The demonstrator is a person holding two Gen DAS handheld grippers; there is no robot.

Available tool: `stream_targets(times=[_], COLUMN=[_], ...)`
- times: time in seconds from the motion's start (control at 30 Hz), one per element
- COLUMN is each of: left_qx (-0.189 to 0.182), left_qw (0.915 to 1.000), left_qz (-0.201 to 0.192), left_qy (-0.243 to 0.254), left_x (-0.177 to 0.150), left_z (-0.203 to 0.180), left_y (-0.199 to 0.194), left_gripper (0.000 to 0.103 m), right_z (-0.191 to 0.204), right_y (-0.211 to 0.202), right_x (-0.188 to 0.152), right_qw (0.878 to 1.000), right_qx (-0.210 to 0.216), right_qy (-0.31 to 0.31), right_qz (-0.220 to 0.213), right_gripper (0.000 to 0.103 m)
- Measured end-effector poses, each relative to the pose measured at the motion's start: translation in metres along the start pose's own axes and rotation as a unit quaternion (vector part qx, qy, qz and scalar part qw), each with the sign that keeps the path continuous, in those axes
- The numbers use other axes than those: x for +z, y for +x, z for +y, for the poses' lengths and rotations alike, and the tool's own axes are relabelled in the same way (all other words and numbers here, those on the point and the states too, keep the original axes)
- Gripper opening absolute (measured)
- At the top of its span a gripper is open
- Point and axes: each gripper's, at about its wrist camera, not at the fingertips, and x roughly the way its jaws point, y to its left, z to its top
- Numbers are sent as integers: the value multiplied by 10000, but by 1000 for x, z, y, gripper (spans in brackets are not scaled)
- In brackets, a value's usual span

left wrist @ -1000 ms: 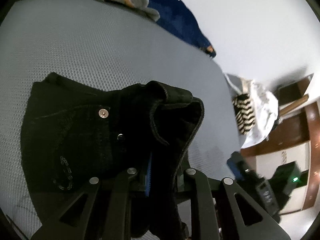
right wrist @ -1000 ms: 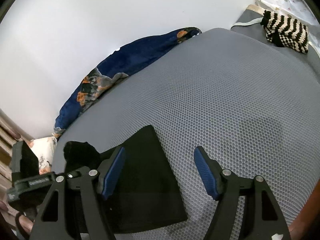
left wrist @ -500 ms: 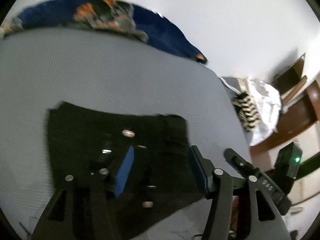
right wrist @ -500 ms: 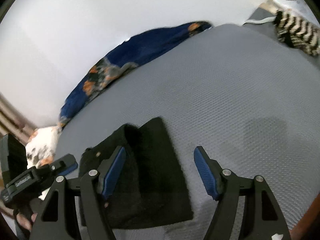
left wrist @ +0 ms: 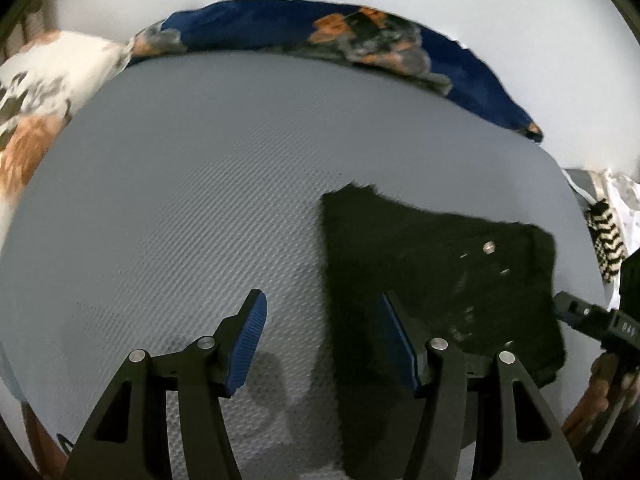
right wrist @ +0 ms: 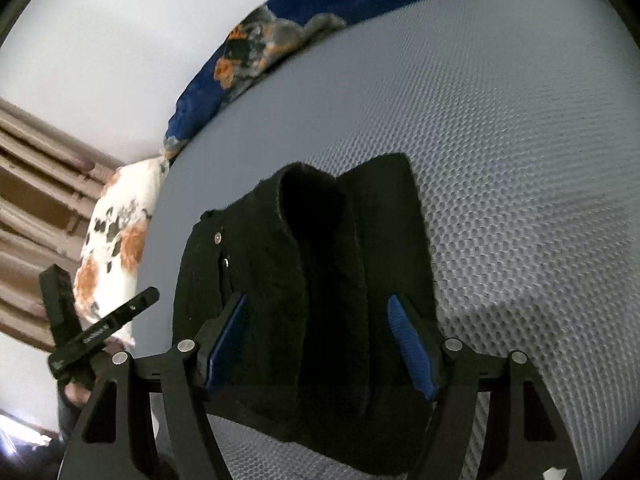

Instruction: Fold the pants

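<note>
Here, one folded black denim pants (left wrist: 436, 280) lies on a grey mesh-textured bed (left wrist: 192, 208) under white walls, near one navy floral blanket (left wrist: 360, 36) along its far edge, both tools, left (left wrist: 320, 340) and right (right wrist: 316, 344), gaping wide and holding nothing.

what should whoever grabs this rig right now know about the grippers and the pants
Left hand-held gripper: open, empty, over the grey mesh surface beside the pants.
Right hand-held gripper: open, straddling the pants, not gripping.
Pants: black, folded into a compact stack, top layer humped rather than flat.
Done: main folds.
Left: probably flatten the raised fold and square the edges.
</note>
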Motion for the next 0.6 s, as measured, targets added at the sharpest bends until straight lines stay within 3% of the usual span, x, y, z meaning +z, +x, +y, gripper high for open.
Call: stream_targets(times=[0.13,0.4,0.43,0.5,0.6], left_qx=[39,-1,6,11,4], left_qw=[9998,9996,9996,9996,9996], left_qz=[146,246,249,238,235], left_qy=[-92,-150,-147,-133,-139], left_x=[-11,-21,-20,-21,-21], left_z=[8,9,8,8,8], left_y=[8,12,13,14,14], left_gripper=[59,59,59,59,59], right_z=[-7,-4,-3,0,9], right_y=[8,36,37,38,28], right_x=[10,37,39,41,38], right_qw=[9998,9983,9982,9983,9985], right_qx=[210,575,596,584,535], right_qy=[9,-59,-50,-45,-75], right_qz=[-25,18,17,37,-92], right_gripper=[68,55,51,31,16])
